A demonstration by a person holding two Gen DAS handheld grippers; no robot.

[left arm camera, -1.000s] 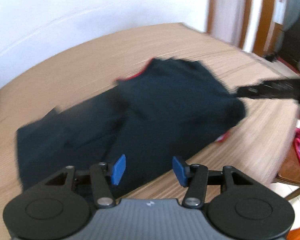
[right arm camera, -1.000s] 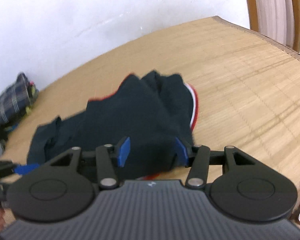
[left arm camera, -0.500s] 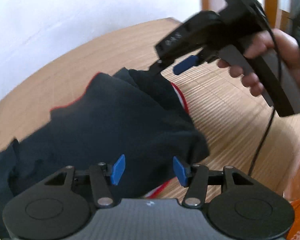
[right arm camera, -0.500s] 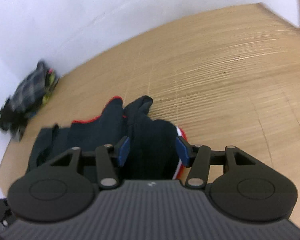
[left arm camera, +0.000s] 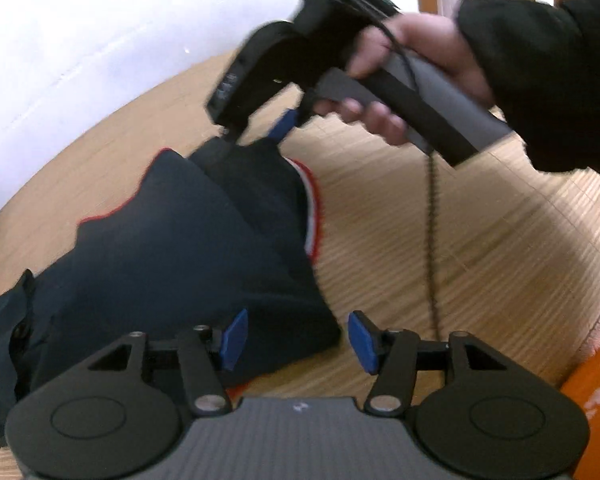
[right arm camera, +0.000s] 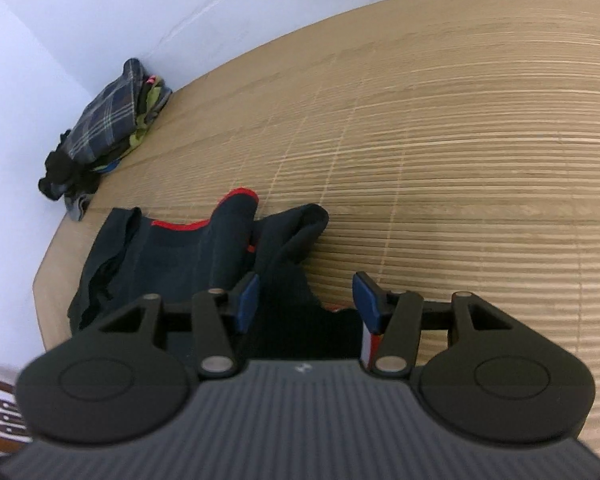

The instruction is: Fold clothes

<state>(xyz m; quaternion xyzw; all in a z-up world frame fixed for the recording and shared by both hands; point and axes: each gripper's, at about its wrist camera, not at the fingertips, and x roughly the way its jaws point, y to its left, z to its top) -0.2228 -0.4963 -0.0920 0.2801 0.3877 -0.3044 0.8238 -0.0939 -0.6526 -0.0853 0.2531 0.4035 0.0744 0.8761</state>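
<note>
A dark navy garment (left arm camera: 180,264) with red and white trim lies bunched on a bamboo mat (left arm camera: 480,264). My left gripper (left arm camera: 298,340) is open over its near right corner, and cloth lies between the blue pads (left arm camera: 234,338) without being pinched. A hand holds my right gripper (left arm camera: 260,128) at the garment's far end in the left wrist view. In its own view the right gripper (right arm camera: 306,306) is open, with dark cloth (right arm camera: 204,256) below and between its pads and striped trim (right arm camera: 367,340) by the right one.
A pile of plaid and coloured clothes (right arm camera: 104,136) sits against the white wall at the mat's far left corner. A cable (left arm camera: 432,240) hangs from the right gripper's handle. An orange object (left arm camera: 592,392) borders the mat at the near right. Bare mat (right arm camera: 460,160) stretches to the right.
Both grippers swept sideways along the garment to its trimmed end. The right gripper and its hand came into the left wrist view. Both stayed open throughout.
</note>
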